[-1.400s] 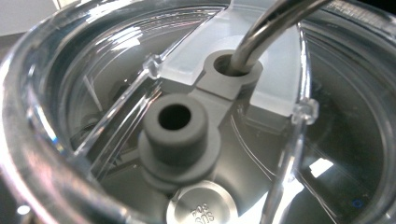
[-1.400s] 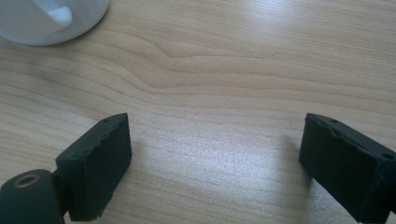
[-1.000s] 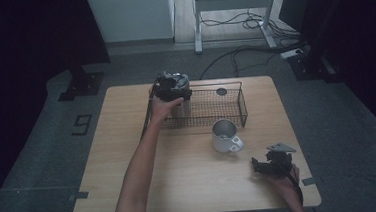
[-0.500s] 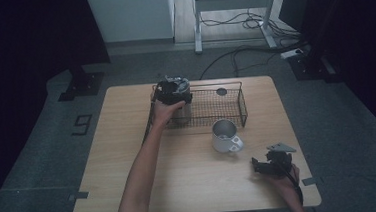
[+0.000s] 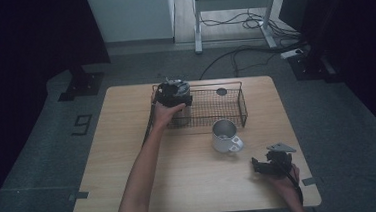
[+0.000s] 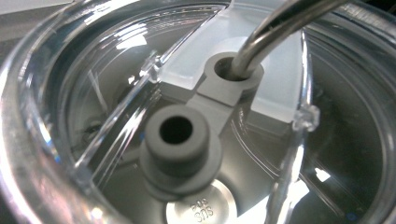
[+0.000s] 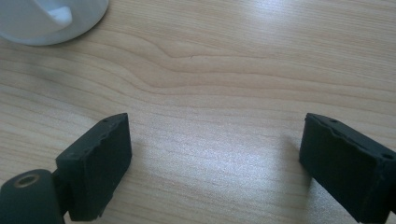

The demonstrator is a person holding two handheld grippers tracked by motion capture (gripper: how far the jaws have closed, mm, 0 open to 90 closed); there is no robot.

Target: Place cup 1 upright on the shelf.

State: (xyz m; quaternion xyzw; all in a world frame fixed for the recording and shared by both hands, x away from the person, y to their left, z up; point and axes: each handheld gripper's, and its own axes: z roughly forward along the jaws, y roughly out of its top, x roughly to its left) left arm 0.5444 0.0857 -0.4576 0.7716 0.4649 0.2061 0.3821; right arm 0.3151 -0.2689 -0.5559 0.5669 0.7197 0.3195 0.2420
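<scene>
On the steel disc (image 6: 201, 211) inside the clear lid (image 6: 116, 88) we read "SUS 304", stamped upside down in the left gripper view; a grey knob (image 6: 176, 142) and a metal wire handle (image 6: 275, 32) sit above it. From above, our left gripper (image 5: 174, 93) holds this lidded pot over the left end of the wire basket (image 5: 226, 106) at the far side of the bench (image 5: 129, 155); how wide its jaws stand we cannot tell. A dark round thing (image 5: 221, 91) lies in the basket. A white mug (image 5: 225, 135) stands just in front of it. Our right gripper (image 7: 215, 161) rests near the bench's right front corner, jaws wide apart with bare wood between them.
</scene>
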